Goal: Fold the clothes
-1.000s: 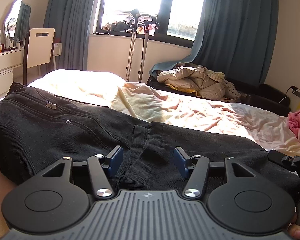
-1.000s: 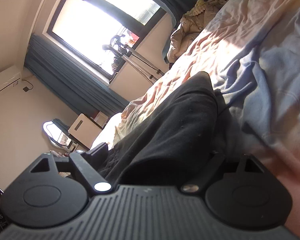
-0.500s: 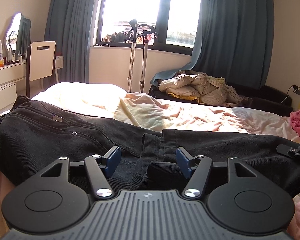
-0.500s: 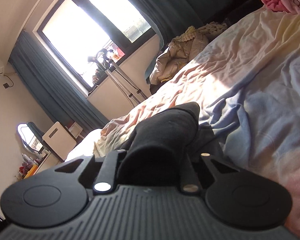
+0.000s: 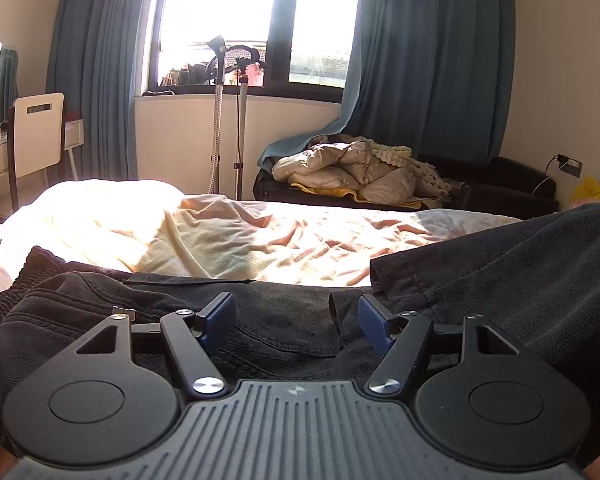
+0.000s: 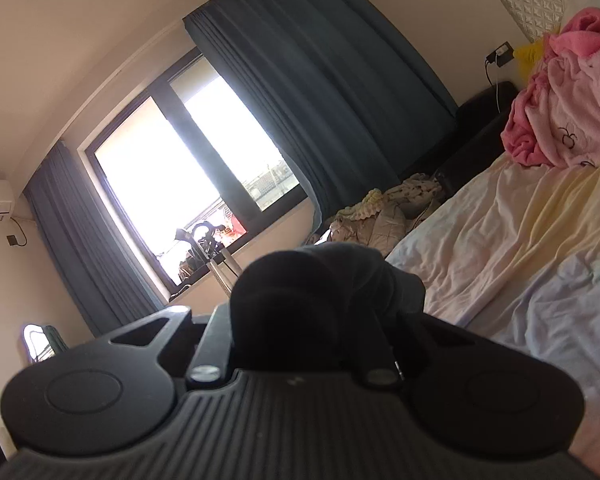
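Black trousers [image 5: 284,320] lie across the near edge of the bed, waistband at the left. One leg end [image 5: 520,272] is lifted and carried over from the right. My left gripper [image 5: 296,316] is open, its blue pads low over the trousers, holding nothing. My right gripper [image 6: 312,308] is shut on a bunched black trouser leg [image 6: 316,288] and holds it above the bed; its fingertips are hidden by the cloth.
The bed sheet [image 5: 260,236] is pale yellow and pink, wrinkled. A pink garment pile [image 6: 564,96] lies at the bed's far right. A padded jacket on a dark bench [image 5: 352,172], two stands [image 5: 228,120] and a chair [image 5: 36,136] stand beyond the bed.
My right gripper has risen and swung left with the trouser leg, which now hangs into the left wrist view from the right. My left gripper stays open, a little lower and nearer the waistband.
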`<control>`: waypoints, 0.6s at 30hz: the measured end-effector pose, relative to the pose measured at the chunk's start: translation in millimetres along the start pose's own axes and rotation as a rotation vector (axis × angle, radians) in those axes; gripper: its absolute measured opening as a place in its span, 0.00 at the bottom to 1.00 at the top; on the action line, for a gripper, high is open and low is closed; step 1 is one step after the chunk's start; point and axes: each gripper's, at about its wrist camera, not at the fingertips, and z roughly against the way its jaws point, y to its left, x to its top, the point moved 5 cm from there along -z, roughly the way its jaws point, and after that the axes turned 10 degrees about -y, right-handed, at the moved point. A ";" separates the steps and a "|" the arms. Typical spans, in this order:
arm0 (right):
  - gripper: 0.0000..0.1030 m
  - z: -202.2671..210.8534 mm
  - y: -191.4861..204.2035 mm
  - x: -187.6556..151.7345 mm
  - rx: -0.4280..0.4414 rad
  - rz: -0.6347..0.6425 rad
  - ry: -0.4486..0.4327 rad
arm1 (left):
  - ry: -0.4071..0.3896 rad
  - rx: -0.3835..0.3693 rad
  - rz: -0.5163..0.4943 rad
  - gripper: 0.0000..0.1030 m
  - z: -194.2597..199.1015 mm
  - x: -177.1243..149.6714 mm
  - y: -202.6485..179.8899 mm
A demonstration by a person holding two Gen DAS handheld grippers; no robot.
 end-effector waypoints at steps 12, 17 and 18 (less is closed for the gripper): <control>0.16 13.3 -10.6 38.0 -0.001 0.235 -0.148 | 0.136 -0.187 -0.150 0.70 -47.0 -62.0 -101.4; 0.16 -3.8 16.2 19.4 0.060 0.354 -0.121 | 0.104 -0.183 -0.164 0.78 -26.7 -23.5 -35.0; 0.16 -8.3 33.2 11.7 0.090 0.396 -0.115 | 0.083 -0.170 -0.163 0.81 -20.4 -12.1 -17.3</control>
